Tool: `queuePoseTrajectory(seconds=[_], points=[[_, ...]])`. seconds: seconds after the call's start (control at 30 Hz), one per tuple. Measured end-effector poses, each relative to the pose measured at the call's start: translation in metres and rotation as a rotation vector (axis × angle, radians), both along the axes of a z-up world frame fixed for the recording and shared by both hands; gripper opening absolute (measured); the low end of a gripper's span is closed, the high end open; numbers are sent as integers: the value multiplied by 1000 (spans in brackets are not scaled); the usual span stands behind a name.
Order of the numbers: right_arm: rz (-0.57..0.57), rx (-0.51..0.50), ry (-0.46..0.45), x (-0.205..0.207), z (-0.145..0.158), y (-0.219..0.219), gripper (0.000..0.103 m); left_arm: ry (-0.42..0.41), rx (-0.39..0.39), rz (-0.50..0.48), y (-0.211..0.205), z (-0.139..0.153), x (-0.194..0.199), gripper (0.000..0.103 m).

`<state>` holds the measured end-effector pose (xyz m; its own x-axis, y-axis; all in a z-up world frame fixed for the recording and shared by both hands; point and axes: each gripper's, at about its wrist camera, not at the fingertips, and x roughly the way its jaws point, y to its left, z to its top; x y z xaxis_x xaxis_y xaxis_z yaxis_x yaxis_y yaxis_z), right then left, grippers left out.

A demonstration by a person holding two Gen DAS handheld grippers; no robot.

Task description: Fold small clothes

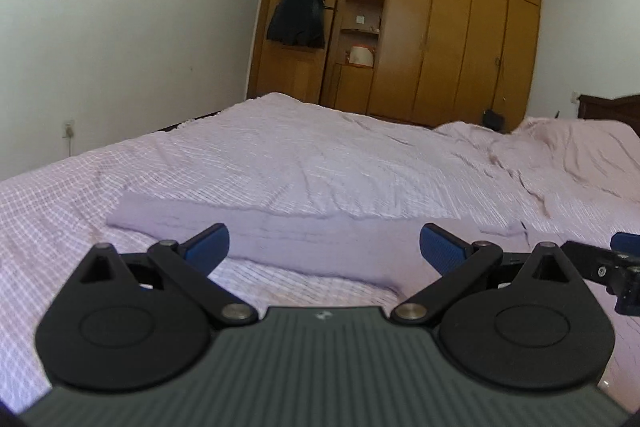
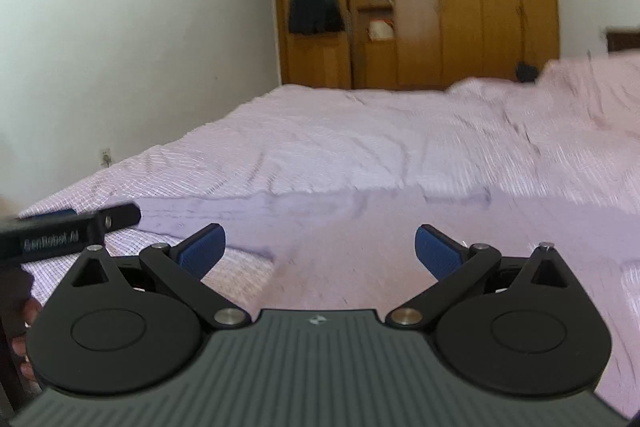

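1. The left gripper point(image 1: 324, 247) is held low and roughly level over the bed covered in a pink-and-white checked sheet point(image 1: 280, 155), pointing toward the tall brown wooden wardrobe point(image 1: 440, 27). Its two blue-padded fingers point(image 1: 210, 245) are spread wide with nothing between them.
2. The right gripper point(image 2: 320, 247) takes the same low, forward-pointing pose beside it, its two blue pads point(image 2: 434, 251) likewise spread apart and empty. In the left wrist view a part of it shows at the right edge point(image 1: 612, 267).
3. One flat lilac folded cloth point(image 1: 304, 239) lies on the bed just ahead of both grippers, on the side away from the wardrobe. It stretches across in front of the two sets of fingers; whether any pad touches it cannot be told.
4. In the right wrist view the cloth point(image 2: 360, 227) looks blurred, and the left gripper's black finger point(image 2: 72, 227) crosses the left edge above it.
5. One dark garment point(image 1: 298, 11) hangs on the wardrobe's left part.
6. One white wall socket point(image 1: 69, 129) sits left of the wardrobe, low on the wall beside the bed.
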<state>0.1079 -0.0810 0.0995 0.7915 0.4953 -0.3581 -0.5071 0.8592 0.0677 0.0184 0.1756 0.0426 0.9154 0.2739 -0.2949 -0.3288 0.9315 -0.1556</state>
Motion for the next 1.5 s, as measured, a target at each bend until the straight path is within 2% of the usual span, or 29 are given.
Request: queuePoseTrajectory(seconds=[0.07, 0.13, 0.17, 0.2, 0.27, 0.43, 0.57, 0.63, 0.73, 0.83, 0.9, 0.93, 0.97, 1.03, 1.1, 1.13, 1.23, 1.37, 1.5], points=[[19, 64, -35, 1, -1, 17, 103, 33, -14, 16, 19, -1, 11, 103], [77, 325, -15, 10, -7, 20, 103, 62, -23, 51, 38, -3, 20, 103], [146, 393, 36, 18, -10, 25, 103, 69, -28, 63, 49, -5, 23, 103], [169, 399, 103, 27, -12, 36, 103, 82, -35, 64, 61, -8, 28, 103], [151, 313, 170, 40, -15, 65, 103, 95, -64, 56, 80, -15, 36, 103], [167, 200, 159, 64, -29, 129, 103, 96, -117, 73, 121, -38, 40, 103], [267, 155, 151, 77, -42, 181, 103, 125, -108, 111, 146, -53, 38, 103], [301, 129, 142, 78, -49, 203, 103, 134, -135, 131, 161, -61, 35, 103], [262, 148, 164, 78, -59, 234, 103, 130, -230, 157, 188, -74, 35, 103], [293, 228, 186, 81, -72, 245, 103, 123, -341, 151, 206, -83, 39, 103], [313, 233, 240, 89, -79, 255, 103, 98, -401, 127, 212, -88, 41, 103], [308, 209, 225, 90, -79, 260, 103, 89, -427, 120, 214, -90, 42, 103], [294, 169, 169, 89, -80, 269, 103, 85, -445, 117, 216, -92, 44, 103], [253, 34, 64, 85, -82, 288, 103, 78, -469, 129, 220, -96, 49, 103], [206, -79, -13, 83, -85, 308, 103, 76, -465, 141, 224, -98, 54, 103], [182, -97, -24, 84, -88, 314, 103, 67, -471, 143, 226, -99, 56, 103], [127, -30, 43, 93, -94, 313, 103, 40, -502, 148, 236, -102, 63, 103], [164, 87, 208, 103, -98, 292, 103, 30, -508, 150, 247, -103, 77, 103], [166, 69, 185, 112, -99, 295, 103, 11, -495, 158, 253, -104, 86, 103]])
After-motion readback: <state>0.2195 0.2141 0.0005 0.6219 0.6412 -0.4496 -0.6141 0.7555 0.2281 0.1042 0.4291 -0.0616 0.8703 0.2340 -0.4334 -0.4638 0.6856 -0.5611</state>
